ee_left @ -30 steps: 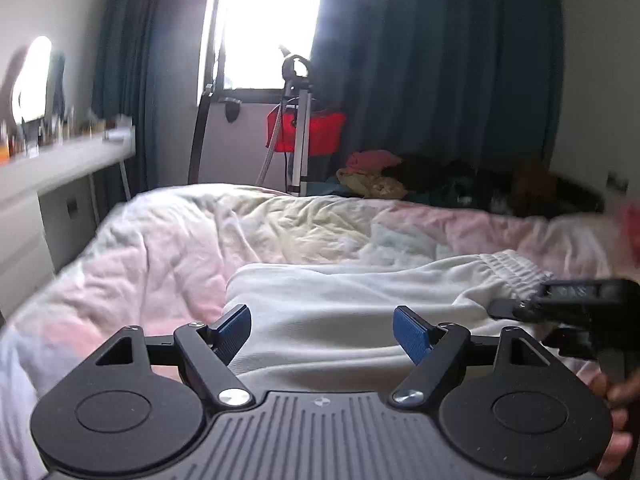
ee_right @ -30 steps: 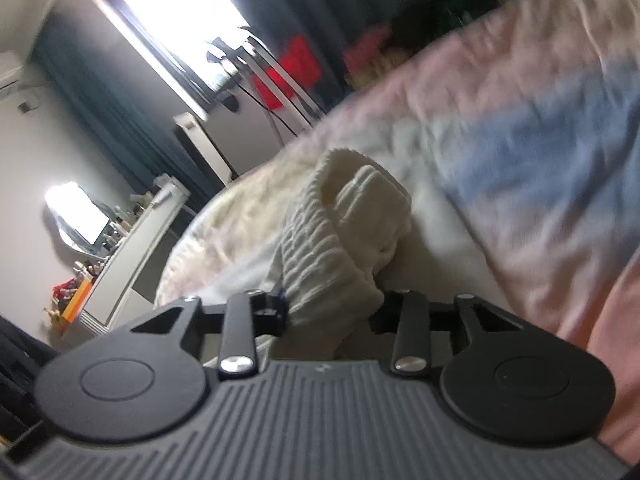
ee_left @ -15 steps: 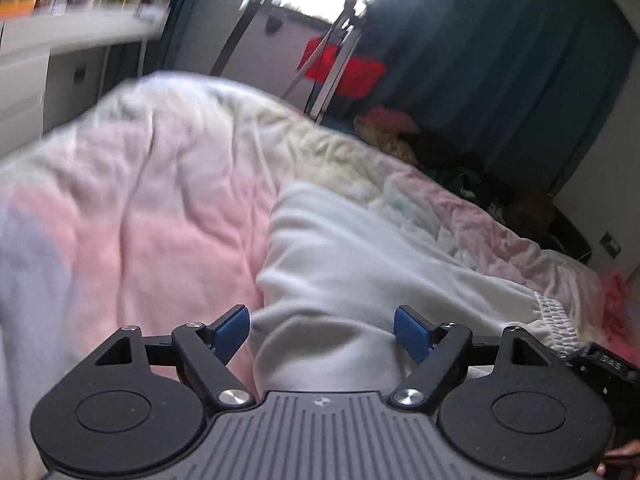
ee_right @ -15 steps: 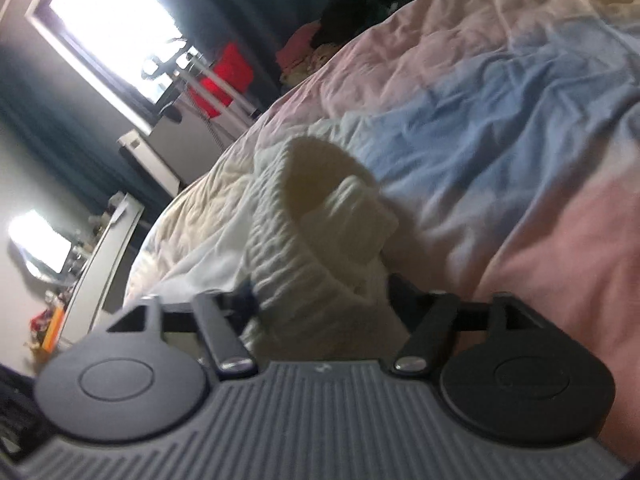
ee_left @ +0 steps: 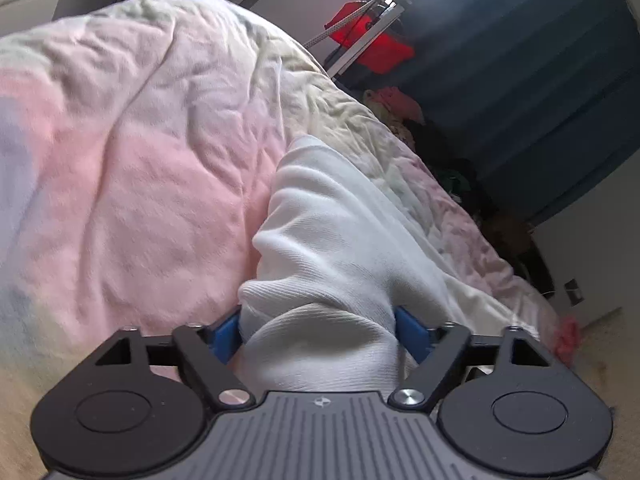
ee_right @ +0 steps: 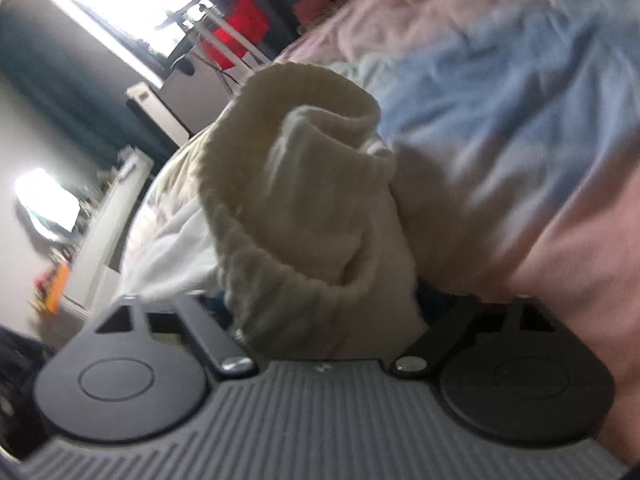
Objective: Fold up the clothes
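A white knit garment (ee_left: 340,216) lies on the pastel bed cover (ee_left: 132,168). Its near end bunches up between the blue pads (ee_left: 226,336) of my left gripper (ee_left: 320,332), whose jaws stand as wide as before, so it is open around the cloth. In the right wrist view the garment's cream ribbed waistband (ee_right: 304,200) rises in a thick roll between the fingers of my right gripper (ee_right: 324,312). That gripper's arms are spread wide and its fingertips are hidden by the cloth.
The bed cover (ee_right: 500,92) spreads pink, blue and yellow on all sides. Beyond the bed stand a tripod (ee_left: 360,36), a red bag (ee_left: 372,40), dark blue curtains (ee_left: 520,60), a clothes pile (ee_left: 400,104) and a white dresser (ee_right: 104,216) at left.
My left gripper dropped low and pushed onto the garment's end, which now sits between its pads. The right gripper's arms spread from nearly upright to wide, with the waistband still between them.
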